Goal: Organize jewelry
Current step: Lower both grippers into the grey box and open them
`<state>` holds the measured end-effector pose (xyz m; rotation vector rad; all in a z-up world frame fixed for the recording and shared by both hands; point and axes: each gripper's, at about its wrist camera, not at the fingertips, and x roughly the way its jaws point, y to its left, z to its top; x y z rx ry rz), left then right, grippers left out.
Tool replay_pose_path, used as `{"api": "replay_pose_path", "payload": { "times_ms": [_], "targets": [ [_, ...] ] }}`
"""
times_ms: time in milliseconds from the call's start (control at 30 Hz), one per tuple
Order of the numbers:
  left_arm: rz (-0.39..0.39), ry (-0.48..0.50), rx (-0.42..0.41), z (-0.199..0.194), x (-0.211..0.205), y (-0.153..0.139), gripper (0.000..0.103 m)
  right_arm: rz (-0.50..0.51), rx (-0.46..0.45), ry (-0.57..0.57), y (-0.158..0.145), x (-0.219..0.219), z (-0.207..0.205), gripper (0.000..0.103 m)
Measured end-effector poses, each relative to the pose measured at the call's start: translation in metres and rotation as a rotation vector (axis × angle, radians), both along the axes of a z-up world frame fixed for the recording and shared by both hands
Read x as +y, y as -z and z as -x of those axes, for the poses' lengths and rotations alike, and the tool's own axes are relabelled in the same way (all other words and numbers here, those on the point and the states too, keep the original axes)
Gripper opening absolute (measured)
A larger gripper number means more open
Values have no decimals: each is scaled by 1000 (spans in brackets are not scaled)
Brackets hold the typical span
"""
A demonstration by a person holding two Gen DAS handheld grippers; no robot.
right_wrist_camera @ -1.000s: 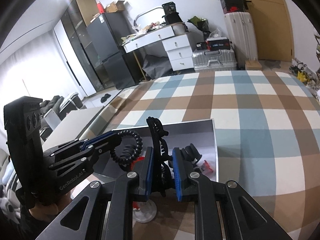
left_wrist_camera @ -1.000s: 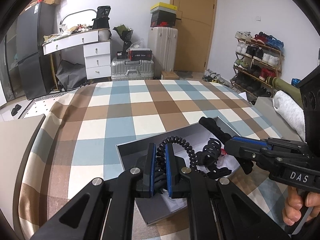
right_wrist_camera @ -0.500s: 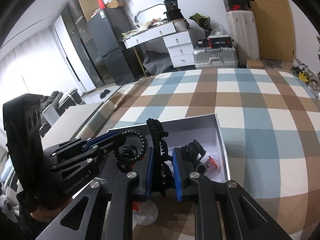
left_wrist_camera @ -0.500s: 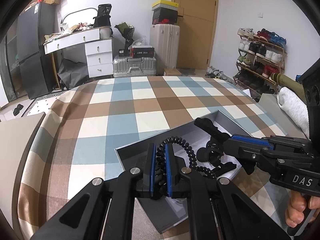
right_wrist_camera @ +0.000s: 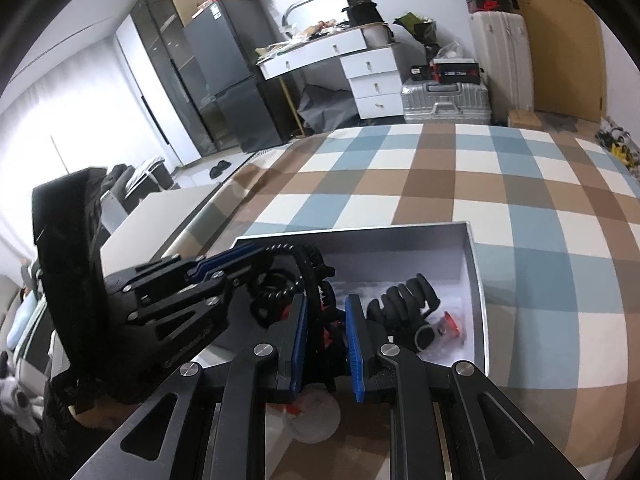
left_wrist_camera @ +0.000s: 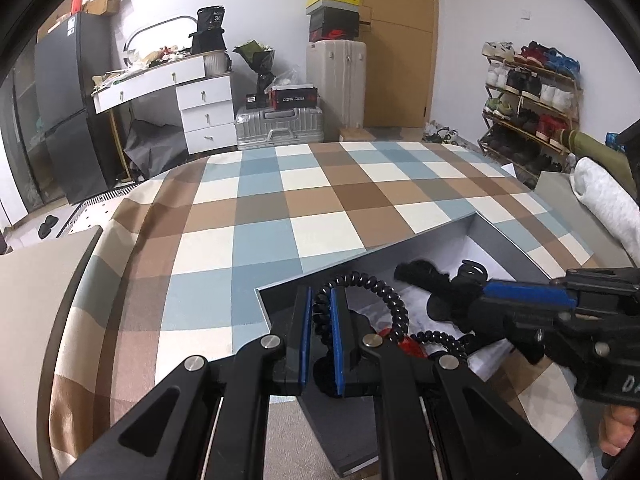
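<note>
An open grey box [left_wrist_camera: 502,236] [right_wrist_camera: 476,272] lies on the checked bedcover [left_wrist_camera: 320,208]. My left gripper [left_wrist_camera: 320,292] [right_wrist_camera: 240,254] is shut on a black spiral hair tie [left_wrist_camera: 394,308] whose coil trails down into the box. My right gripper [right_wrist_camera: 326,300] [left_wrist_camera: 482,294] comes in from the right, shut on a black toothed hair clip [right_wrist_camera: 310,272] [left_wrist_camera: 420,272] held above the box. Inside the box lie a black claw clip [right_wrist_camera: 404,304] and small red pieces [right_wrist_camera: 450,324] [left_wrist_camera: 404,344]. Both gripper tips hover close together over the box's left part.
A clear round piece [right_wrist_camera: 312,416] sits on the bedcover under my right gripper. A grey panel [left_wrist_camera: 36,280] borders the bed's left edge. A white bundle [left_wrist_camera: 600,200] lies at the right. A person's hand [left_wrist_camera: 616,432] holds the right gripper. Furniture stands beyond the bed.
Both grips are unchanged. Both views have swung slightly, so the box now lies further right in the left wrist view and looks larger in the right wrist view.
</note>
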<state>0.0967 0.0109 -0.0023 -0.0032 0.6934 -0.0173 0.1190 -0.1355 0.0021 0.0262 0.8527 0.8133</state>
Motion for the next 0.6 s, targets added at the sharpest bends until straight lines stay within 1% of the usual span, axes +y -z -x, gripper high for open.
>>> {"api": "replay_pose_path", "payload": {
  "times_ms": [100, 200, 267, 433, 500, 567, 600],
  "targets": [
    [-8, 2, 4, -2, 0, 0, 5, -17, 19, -11, 0, 1, 0, 18],
    [14, 2, 2, -2, 1, -2, 5, -32, 2, 10, -3, 0, -2, 18],
    [15, 7, -6, 0, 1, -4, 5, -41, 3, 25, -3, 0, -6, 18],
    [28, 6, -21, 2, 0, -10, 5, -13, -8, 48, 0, 6, -8, 18],
    [20, 8, -24, 2, -2, -11, 5, -6, -13, 48, 0, 7, -7, 18],
    [22, 15, -14, 0, -3, -9, 5, 7, -23, 53, -2, 9, -5, 18],
    [30, 16, -4, -2, -2, -7, 5, 14, -31, 55, -3, 9, -4, 20]
  ]
}}
